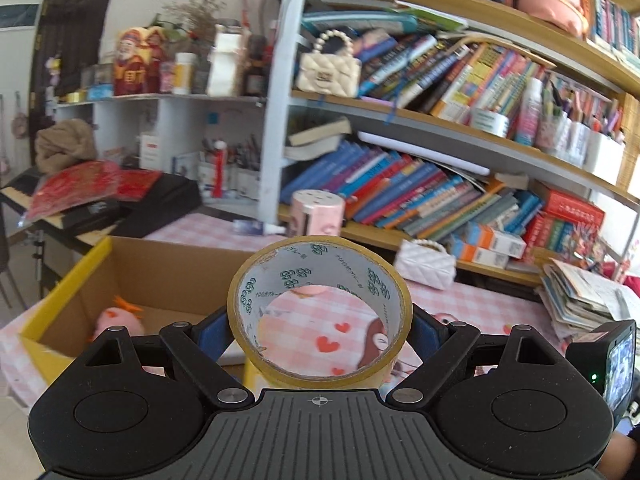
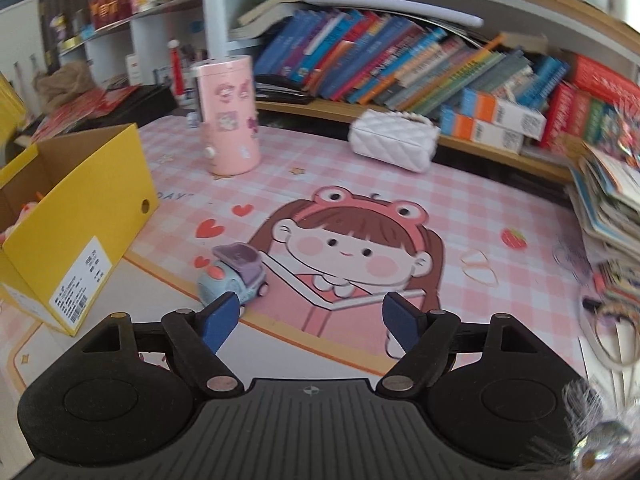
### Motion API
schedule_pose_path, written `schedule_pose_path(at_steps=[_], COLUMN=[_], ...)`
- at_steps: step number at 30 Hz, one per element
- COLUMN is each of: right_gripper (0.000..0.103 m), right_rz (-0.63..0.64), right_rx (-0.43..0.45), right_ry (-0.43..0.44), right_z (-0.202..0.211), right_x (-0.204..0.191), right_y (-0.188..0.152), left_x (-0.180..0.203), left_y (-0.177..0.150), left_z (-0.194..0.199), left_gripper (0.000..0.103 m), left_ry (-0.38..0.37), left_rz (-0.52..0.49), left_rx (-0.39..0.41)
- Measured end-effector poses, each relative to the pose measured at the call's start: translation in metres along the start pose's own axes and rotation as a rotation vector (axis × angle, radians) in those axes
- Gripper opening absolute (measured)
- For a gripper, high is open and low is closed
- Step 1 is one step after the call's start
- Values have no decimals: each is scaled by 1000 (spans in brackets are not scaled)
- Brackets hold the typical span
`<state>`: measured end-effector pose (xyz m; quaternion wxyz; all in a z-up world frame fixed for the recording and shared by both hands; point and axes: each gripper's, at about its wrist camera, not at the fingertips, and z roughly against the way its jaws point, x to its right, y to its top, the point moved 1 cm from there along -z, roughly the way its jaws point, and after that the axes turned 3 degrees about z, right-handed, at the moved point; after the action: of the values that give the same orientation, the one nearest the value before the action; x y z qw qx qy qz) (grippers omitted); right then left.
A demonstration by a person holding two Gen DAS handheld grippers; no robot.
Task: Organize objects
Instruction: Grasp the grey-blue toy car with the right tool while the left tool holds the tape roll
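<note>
My left gripper [image 1: 320, 330] is shut on a wide roll of yellowish packing tape [image 1: 322, 258], held upright above the pink checked mat, its blue pads against the roll's two sides. An open yellow cardboard box [image 1: 64, 280] lies just left of it, with a pink plush toy [image 1: 116, 320] inside. In the right wrist view my right gripper [image 2: 310, 320] stands open over the mat with nothing between its fingers. A small blue and purple toy car [image 2: 234, 276] sits on the mat right by the left fingertip [image 2: 220, 318]. The yellow box [image 2: 80, 220] stands further left.
A pink cylindrical holder [image 2: 228, 116] and a white quilted purse [image 2: 394, 142] stand at the back of the mat. Rubber bands [image 2: 478, 266] lie to the right, beside a pile of booklets [image 2: 612, 204]. Crowded bookshelves [image 1: 440, 120] fill the background, a keyboard [image 1: 100, 200] far left.
</note>
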<state>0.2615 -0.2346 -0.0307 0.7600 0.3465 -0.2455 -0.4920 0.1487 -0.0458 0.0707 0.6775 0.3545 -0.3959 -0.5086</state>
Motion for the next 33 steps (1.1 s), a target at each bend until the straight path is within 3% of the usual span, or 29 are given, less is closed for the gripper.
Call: schedule_pose_path(at_steps=[11,15,21,24,27,28,33], right_gripper=[84,84,83,80,68,57,57], right_rz=[106,119,93,61,48,51,21], right_rx=[-8,-38,-93,-125,-121,-114,-120], right_ry=[57,109,107,97,85,88,65], right_z=[-41,-61,-92,-103,-105,-105,-99], right_x=[-25,-38,-46,-45,-44,-44,-45], right_y=[7,12,15,14,13,14,16], left_x=[-30,-37,-46,-51,-57,-59,-68], left_y=[-2,-2,-4,-5,-6,-6,-8], left_z=[16,18,21,22,23,23,25], left_gripper=[89,89,89,89,89,89,89], left_ry=[81,93,107,116,120,118,93], left_rz=[33,40,48,58,65,67,65], left_rx=[2,1,-4,-13,-20,-21,-12])
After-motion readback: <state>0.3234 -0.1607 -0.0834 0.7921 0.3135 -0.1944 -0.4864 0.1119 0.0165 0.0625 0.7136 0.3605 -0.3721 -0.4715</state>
